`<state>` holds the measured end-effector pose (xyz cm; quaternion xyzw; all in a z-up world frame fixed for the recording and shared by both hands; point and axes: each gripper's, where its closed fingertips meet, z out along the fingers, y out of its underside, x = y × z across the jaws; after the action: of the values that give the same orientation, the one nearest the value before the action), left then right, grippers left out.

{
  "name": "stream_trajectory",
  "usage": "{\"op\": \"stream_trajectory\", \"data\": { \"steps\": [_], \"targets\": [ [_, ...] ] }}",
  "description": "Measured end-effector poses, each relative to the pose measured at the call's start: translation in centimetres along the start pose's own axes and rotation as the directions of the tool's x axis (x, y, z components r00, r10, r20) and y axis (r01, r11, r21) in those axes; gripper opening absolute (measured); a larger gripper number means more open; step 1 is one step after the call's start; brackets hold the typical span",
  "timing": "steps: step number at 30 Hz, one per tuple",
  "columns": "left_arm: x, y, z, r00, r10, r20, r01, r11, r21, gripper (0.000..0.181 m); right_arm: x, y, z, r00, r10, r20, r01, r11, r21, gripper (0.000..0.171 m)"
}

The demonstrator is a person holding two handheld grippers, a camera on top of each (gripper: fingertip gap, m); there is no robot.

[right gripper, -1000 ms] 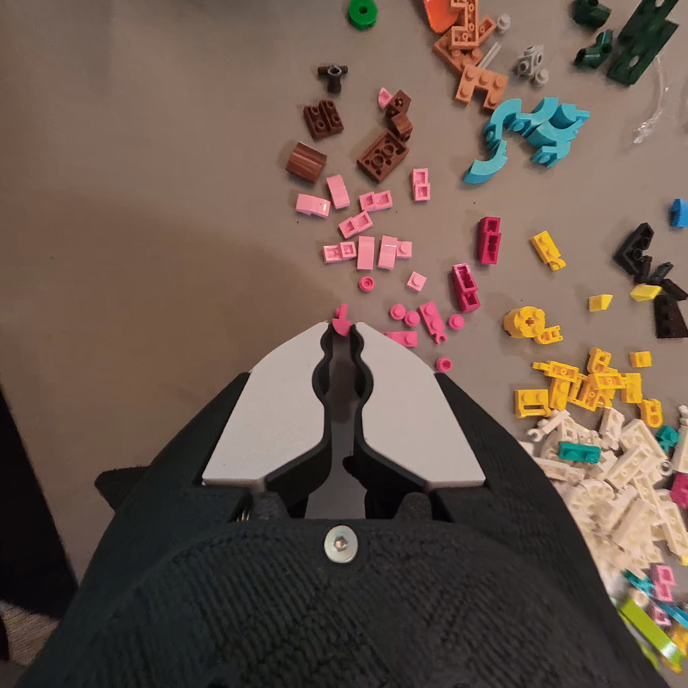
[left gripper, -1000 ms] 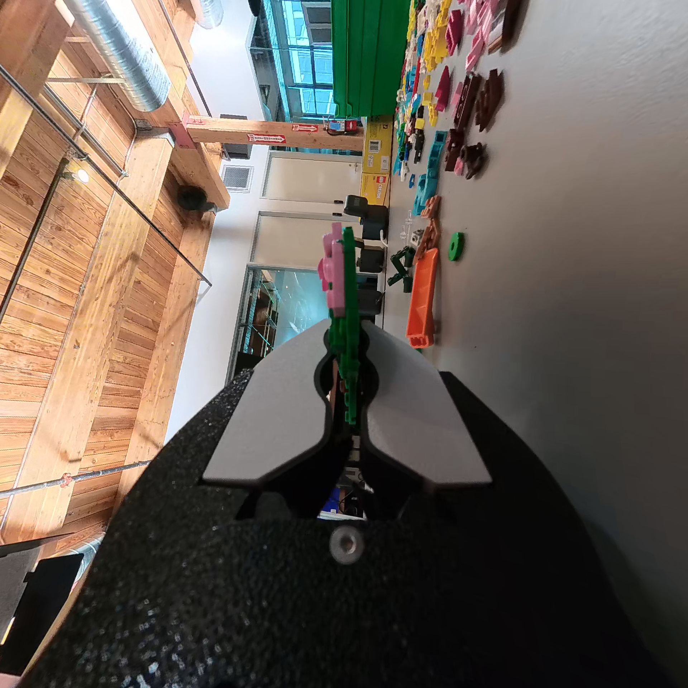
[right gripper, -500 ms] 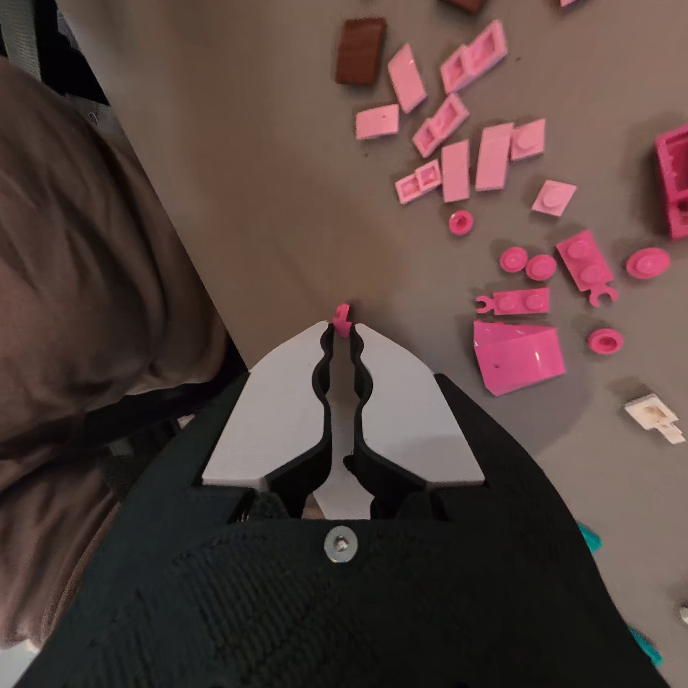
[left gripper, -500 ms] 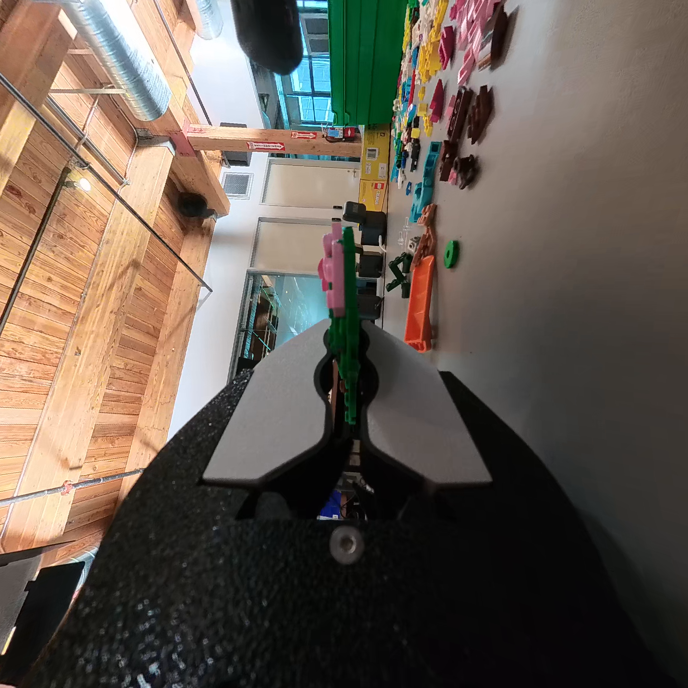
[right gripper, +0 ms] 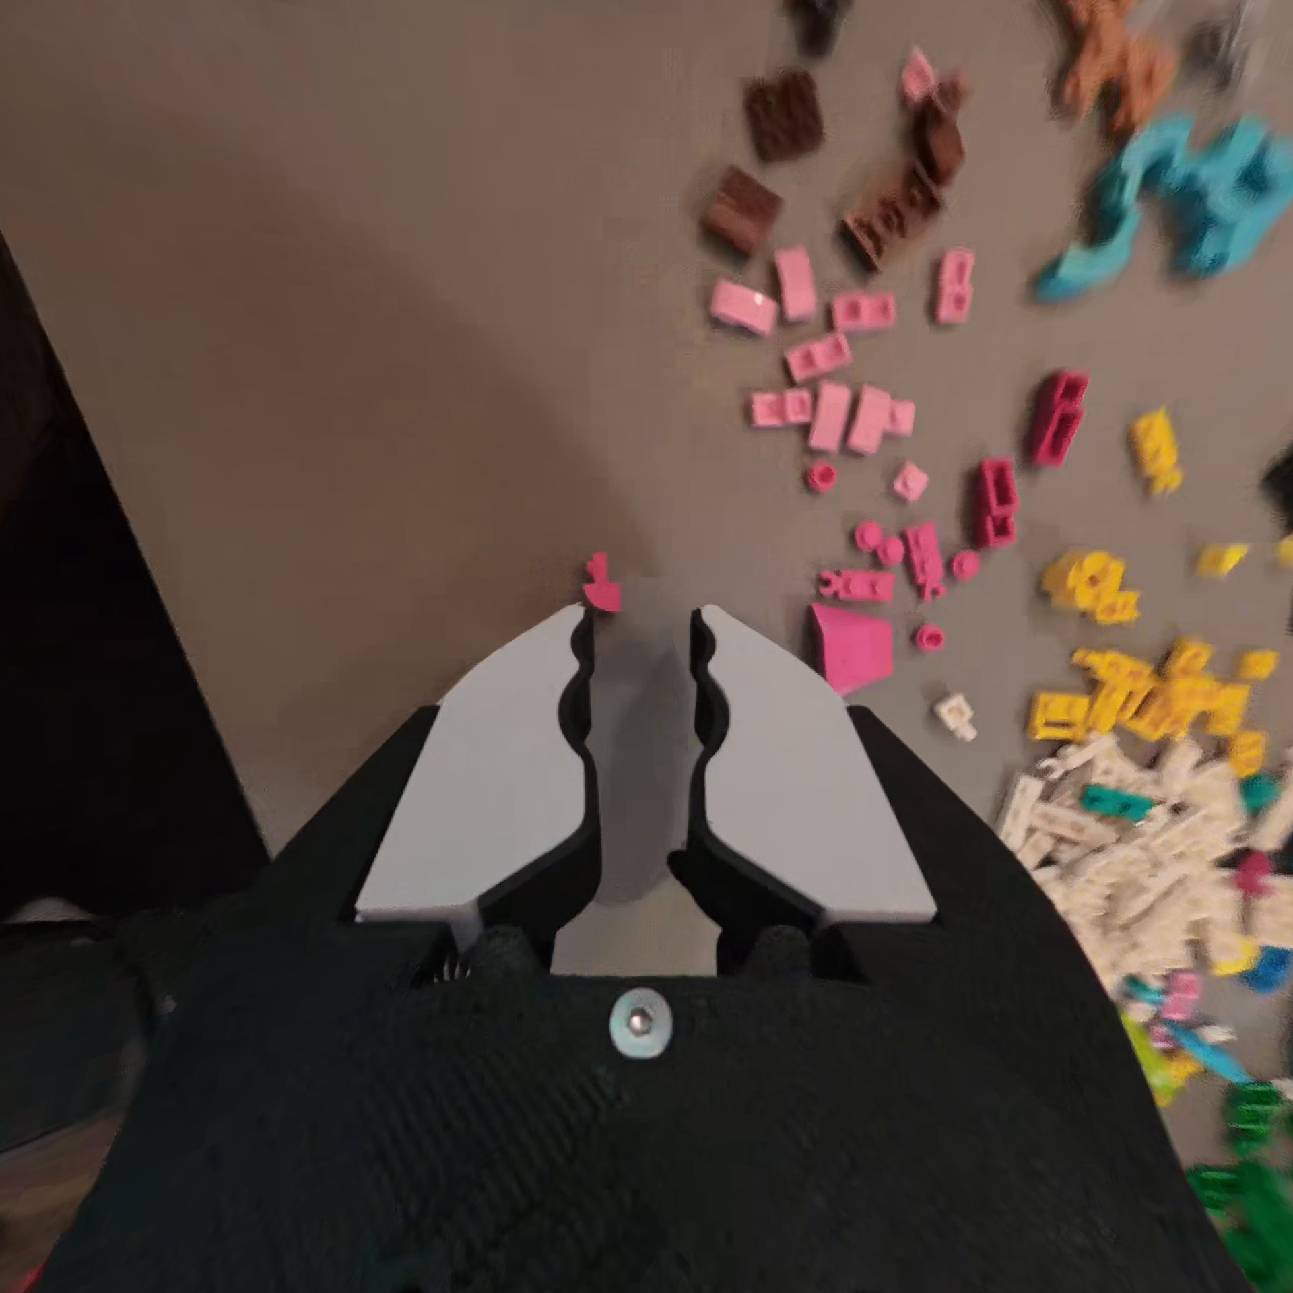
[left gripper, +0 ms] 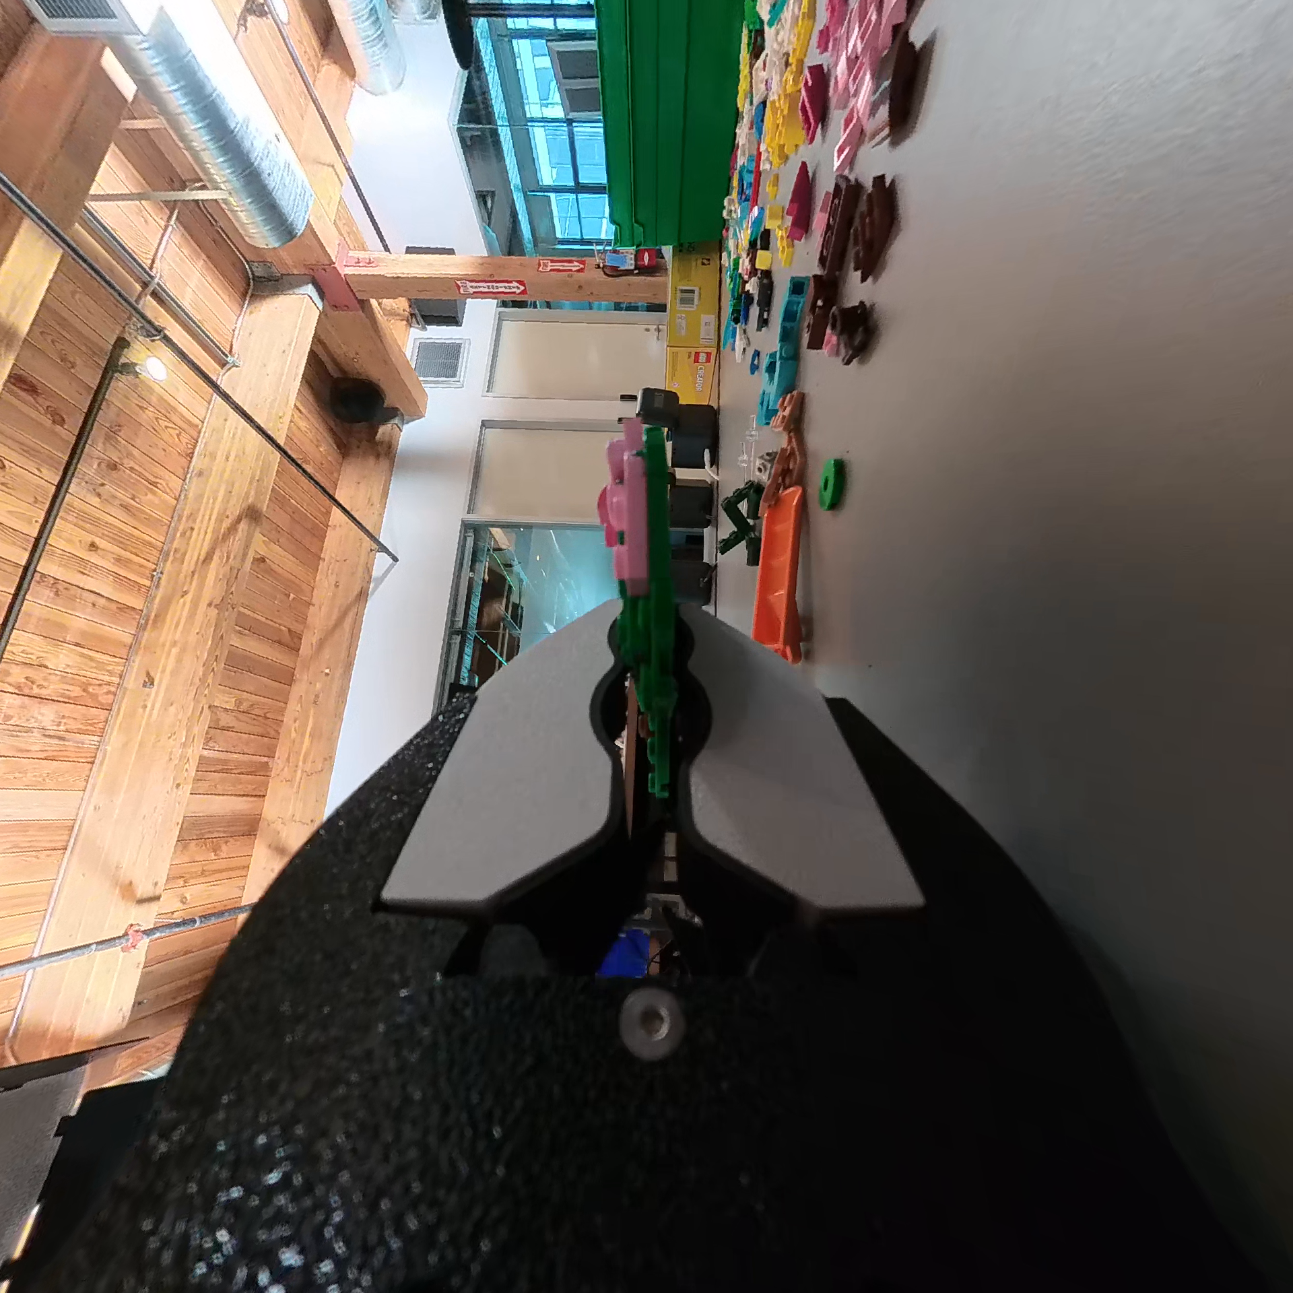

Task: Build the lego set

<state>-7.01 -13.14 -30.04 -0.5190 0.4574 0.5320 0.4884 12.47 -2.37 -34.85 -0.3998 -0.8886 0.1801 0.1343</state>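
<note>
My left gripper (left gripper: 647, 616) is turned on its side and shut on a green plate (left gripper: 654, 672) held edge-on, with light pink bricks (left gripper: 626, 511) attached near its far end. It hangs above the grey table (left gripper: 1084, 630). My right gripper (right gripper: 640, 612) is open above the table (right gripper: 350, 280), its jaws a small gap apart. A tiny dark pink piece (right gripper: 603, 593) sits right at the tip of its left finger; I cannot tell whether it touches the finger or lies on the table.
Loose bricks lie right of my right gripper: light pink (right gripper: 832, 413), brown (right gripper: 742, 210), teal (right gripper: 1189, 196), yellow (right gripper: 1147, 693), a white pile (right gripper: 1133, 825). The table edge runs down the left. An orange piece (left gripper: 780, 574), a green ring (left gripper: 831, 484) and a green bin (left gripper: 665, 112) show in the left wrist view. About 25 centimeters separates my left fingertips from my right.
My right gripper has opened; it was pinching the tiny dark pink piece, which now sits by its left fingertip. Its view has swung and blurred. My left gripper still holds the green plate.
</note>
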Motion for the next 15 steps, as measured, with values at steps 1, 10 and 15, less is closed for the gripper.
{"op": "stream_trajectory", "data": {
  "steps": [1, 10, 15],
  "targets": [
    [0.0, 0.0, 0.0, 1.0, 0.004, 0.0, -0.004, 1.0, 0.001, 0.008, -0.3, -0.1, 0.0, 0.995, -0.082, -0.056, 0.082, 0.997, 0.011, 0.023],
    [0.2, -0.4, 0.0, 1.0, 0.023, -0.005, -0.023, 1.0, 0.009, 0.009, -1.0, -1.1, 0.3, 0.931, -0.288, -0.222, 0.306, 0.951, 0.051, 0.009],
    [0.2, -0.4, 0.0, 1.0, 0.022, -0.006, -0.022, 1.0, 0.01, 0.009, -0.9, -0.8, 0.9, 0.917, -0.348, -0.195, 0.349, 0.937, -0.03, 0.009]
  ]
}}
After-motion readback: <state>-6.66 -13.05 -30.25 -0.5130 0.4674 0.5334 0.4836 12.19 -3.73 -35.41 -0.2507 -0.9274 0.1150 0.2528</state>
